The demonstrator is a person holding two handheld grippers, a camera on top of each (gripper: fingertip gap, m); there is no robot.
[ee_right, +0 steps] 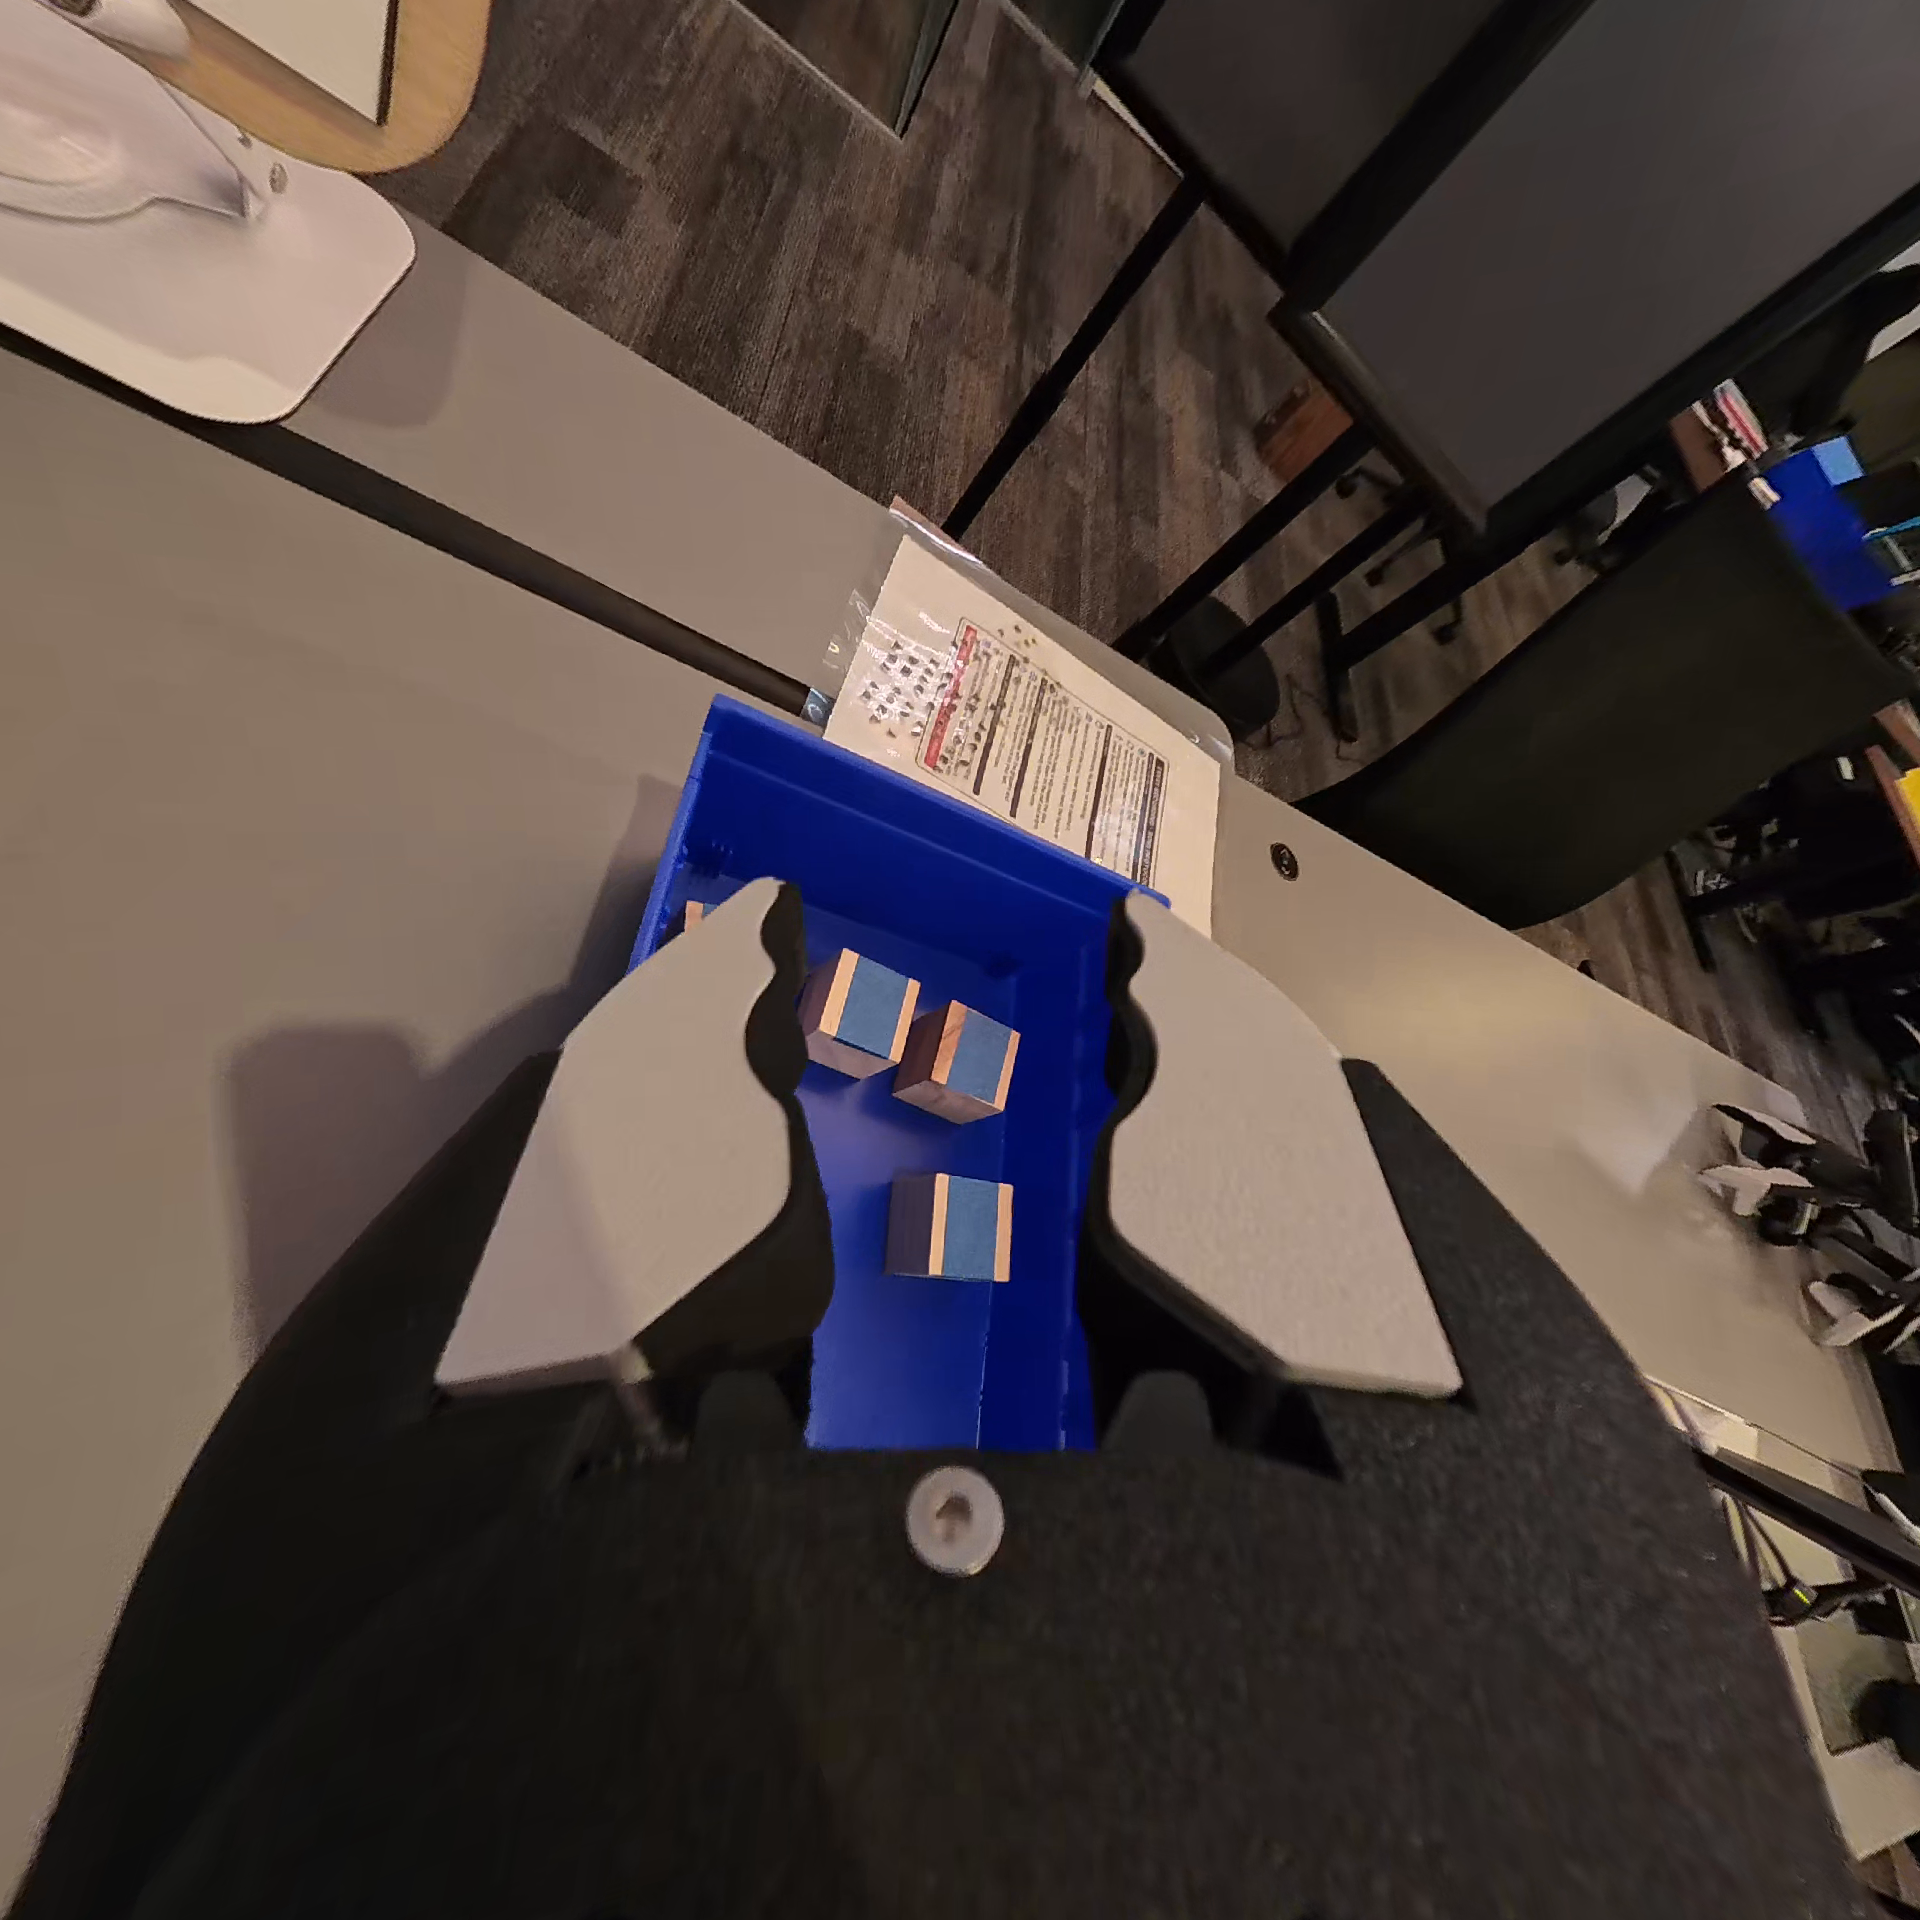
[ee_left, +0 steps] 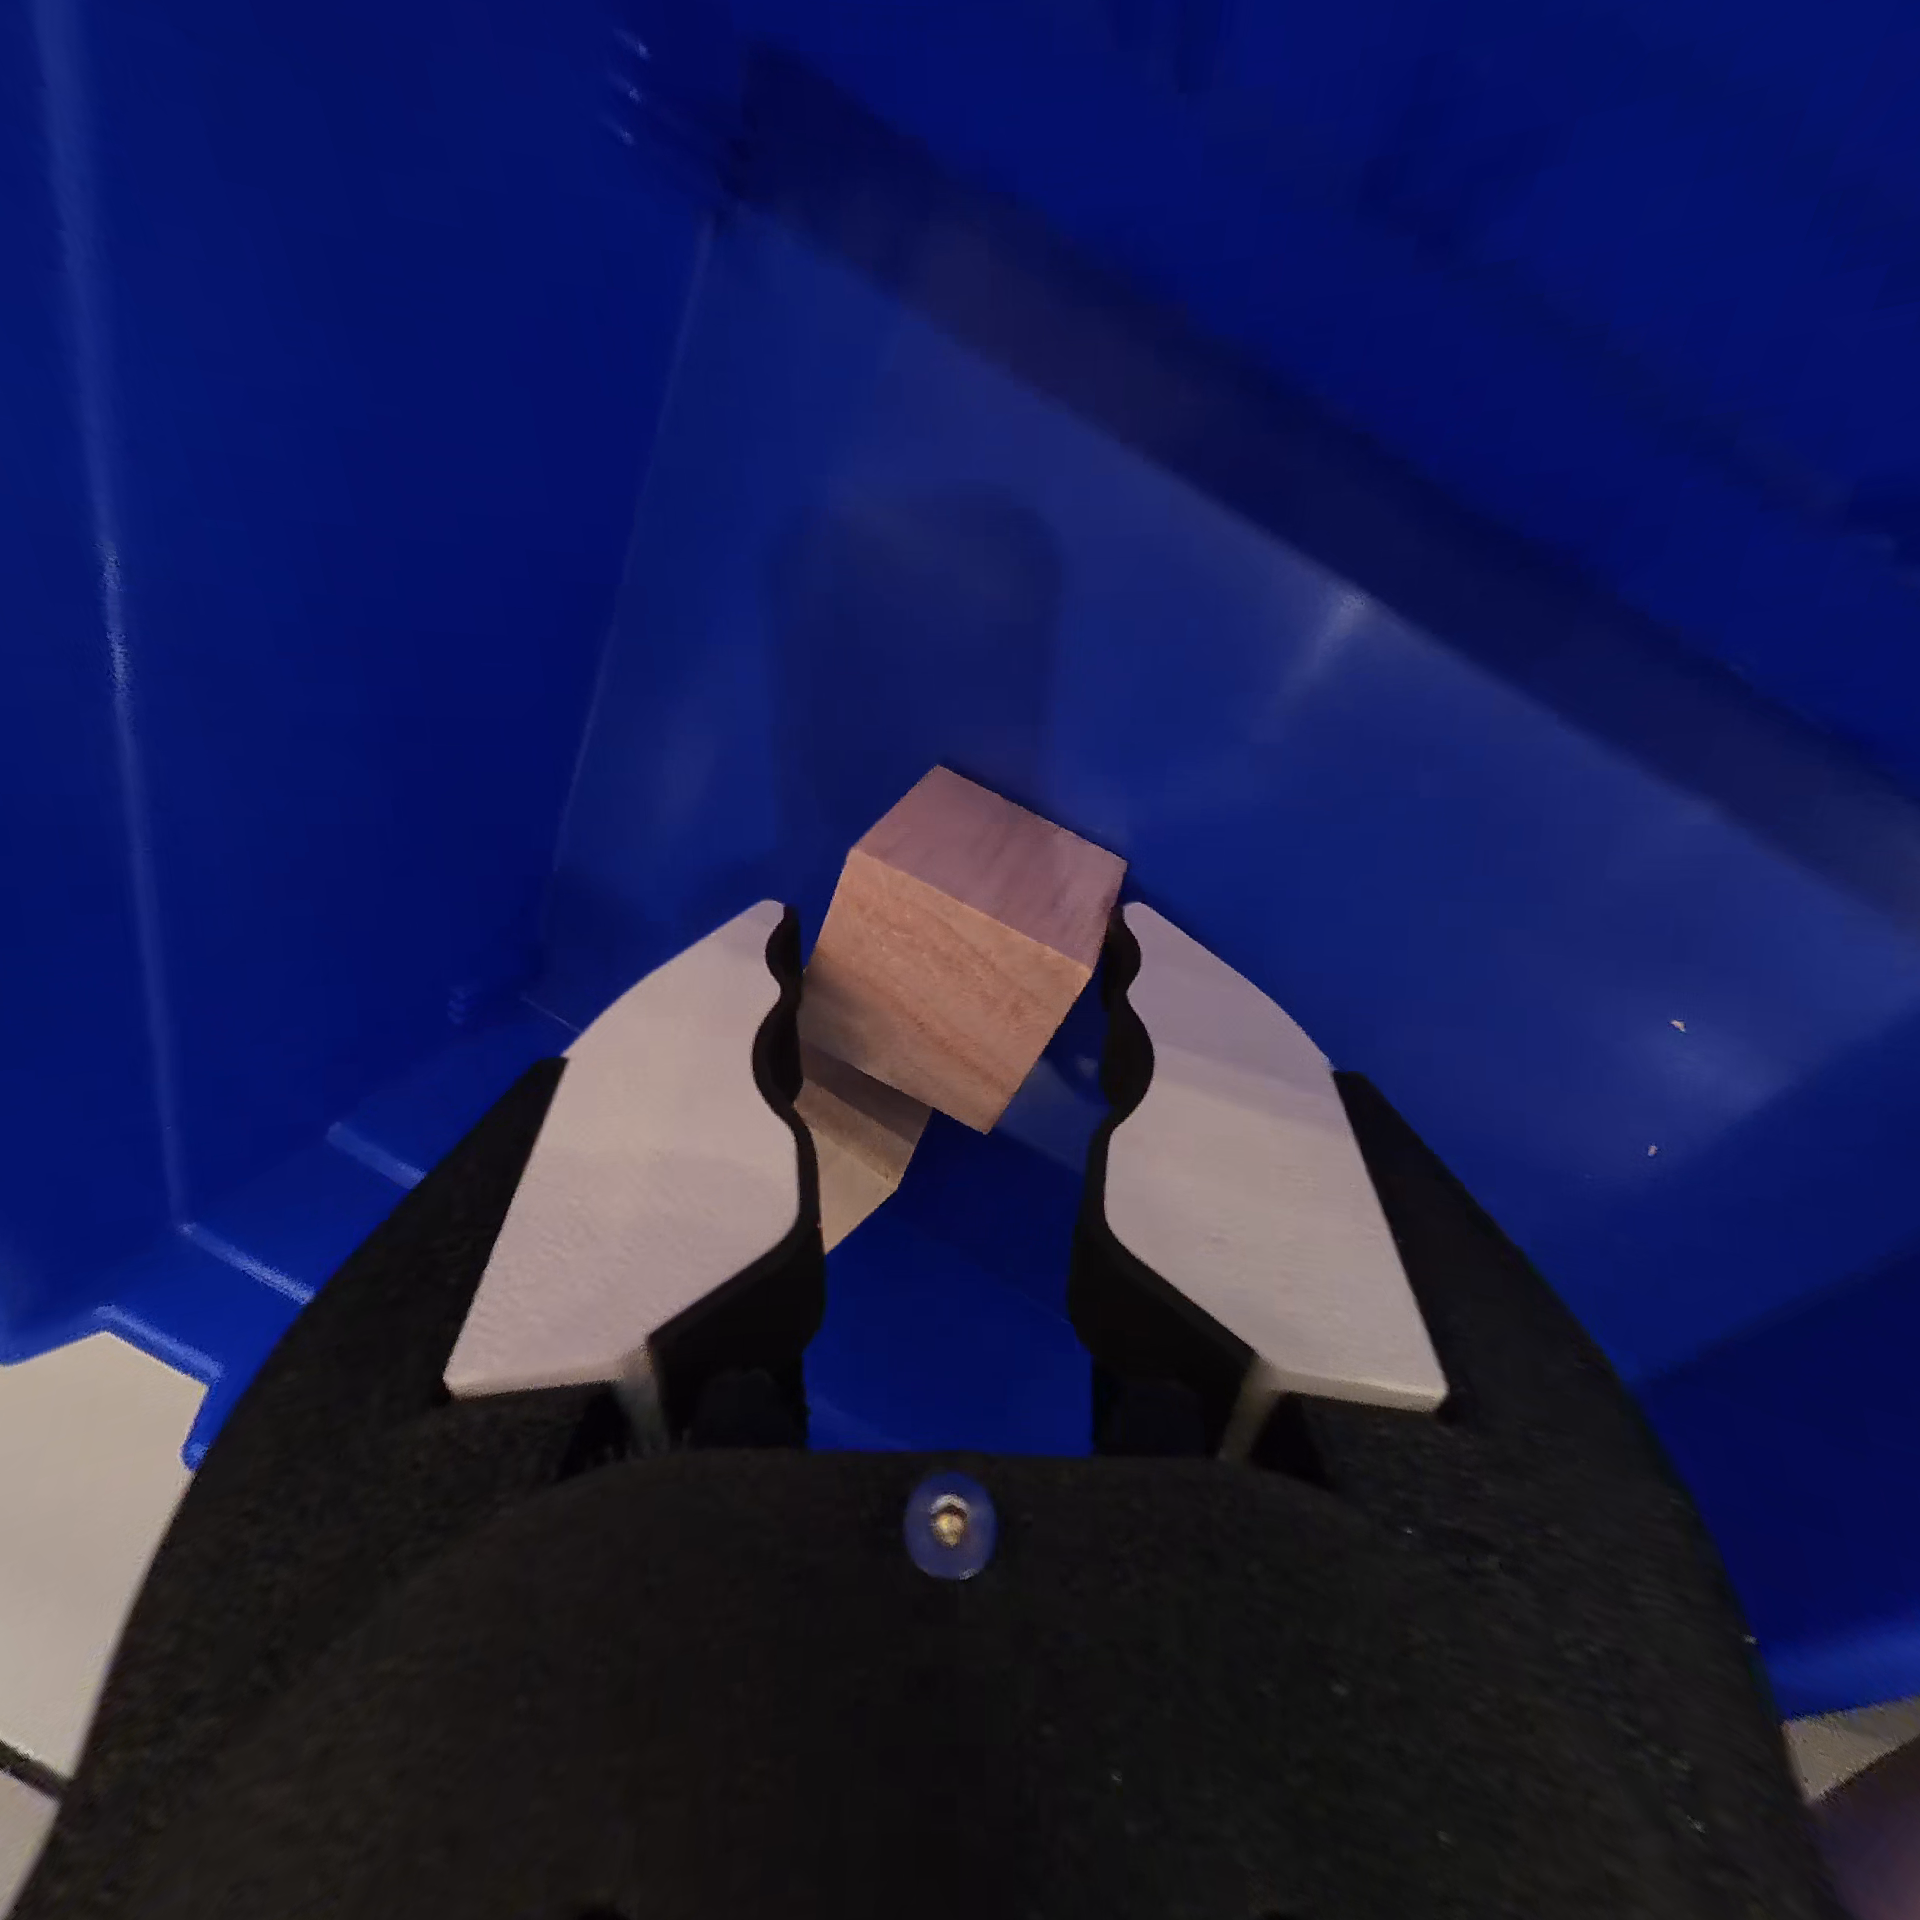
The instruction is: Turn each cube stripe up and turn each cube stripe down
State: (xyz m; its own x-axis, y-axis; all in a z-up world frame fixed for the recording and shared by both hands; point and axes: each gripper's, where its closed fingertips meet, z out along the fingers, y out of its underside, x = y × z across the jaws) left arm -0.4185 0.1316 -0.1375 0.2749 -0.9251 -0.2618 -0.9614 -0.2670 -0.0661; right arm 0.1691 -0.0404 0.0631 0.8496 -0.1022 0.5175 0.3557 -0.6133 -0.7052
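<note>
In the left wrist view, my left gripper [ee_left: 956, 925] is shut on a plain wooden cube [ee_left: 951, 987]. It holds the cube tilted, inside a blue bin [ee_left: 1351, 727], near a corner; no stripe shows on the visible faces. In the right wrist view, my right gripper [ee_right: 951, 909] is open and empty above a blue bin [ee_right: 914, 831]. Three cubes lie in that bin with the blue stripe facing up: one [ee_right: 868, 1013] by the left finger, one [ee_right: 961, 1060] beside it, and one [ee_right: 951, 1226] nearer. Another cube [ee_right: 694, 920] is mostly hidden behind the left finger.
The bin stands on a grey table [ee_right: 312, 727]. A printed sheet in a plastic sleeve [ee_right: 1039, 727] lies just beyond the bin. A white stand base [ee_right: 187, 301] sits at the far left. Dark chairs [ee_right: 1610, 727] and carpet lie past the table edge.
</note>
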